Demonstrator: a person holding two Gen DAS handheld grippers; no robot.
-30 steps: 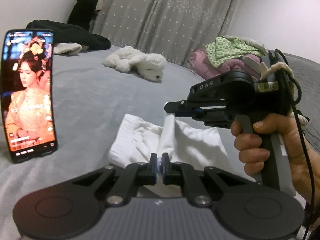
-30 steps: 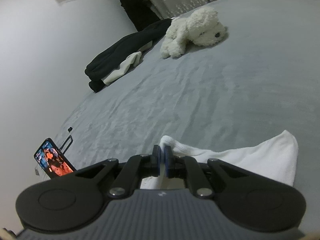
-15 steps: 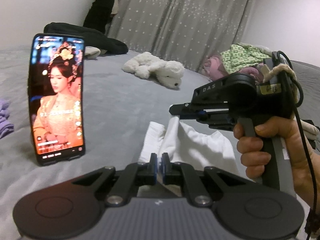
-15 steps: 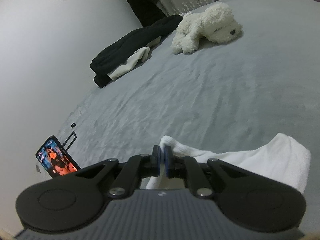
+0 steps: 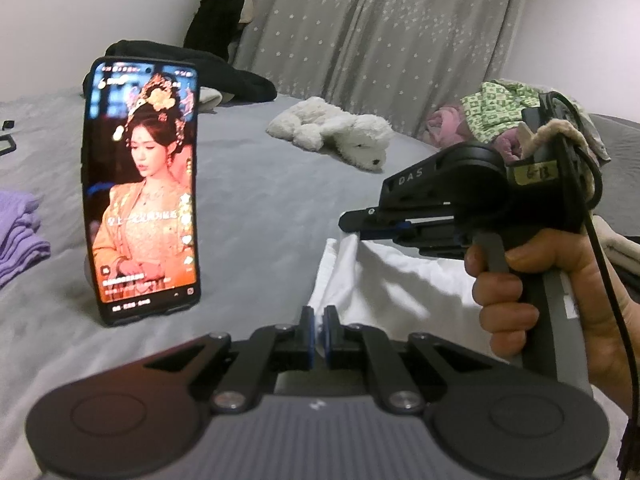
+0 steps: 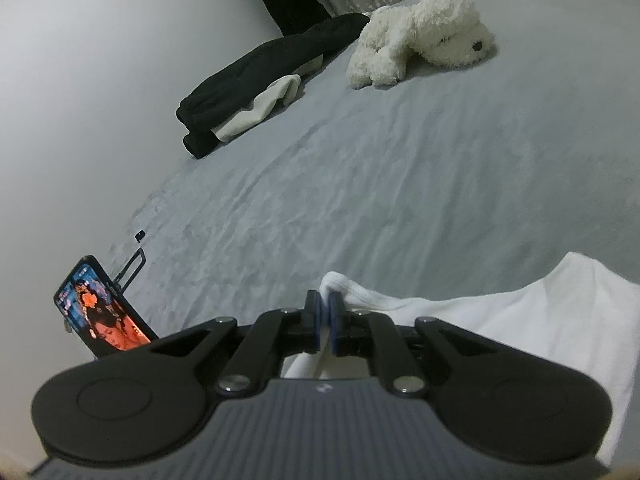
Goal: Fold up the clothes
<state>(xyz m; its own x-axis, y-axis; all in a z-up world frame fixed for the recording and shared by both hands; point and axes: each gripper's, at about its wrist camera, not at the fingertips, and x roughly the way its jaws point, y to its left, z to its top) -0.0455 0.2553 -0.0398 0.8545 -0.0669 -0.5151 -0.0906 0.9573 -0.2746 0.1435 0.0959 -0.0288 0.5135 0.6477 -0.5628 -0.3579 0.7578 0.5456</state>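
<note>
1. White garment (image 5: 400, 280) lies on the grey bed (image 5: 260, 200), partly lifted, stretched between the two grippers
2. Left gripper (image 5: 319, 322) has its jaws nearly together, pinching an edge of the white cloth between the blue pads
3. Right gripper (image 6: 325, 308) is likewise clamped on a rolled white hem; in the left wrist view it sits just beyond the cloth, held by a hand (image 5: 532, 292)
4. A phone (image 5: 142, 188) stands upright on the bed to the left of the garment, its screen lit
5. Farther back lie a white plush dog (image 6: 420, 36), dark clothes (image 6: 256, 76) and a pile of pink and green clothing (image 5: 500, 116)
</note>
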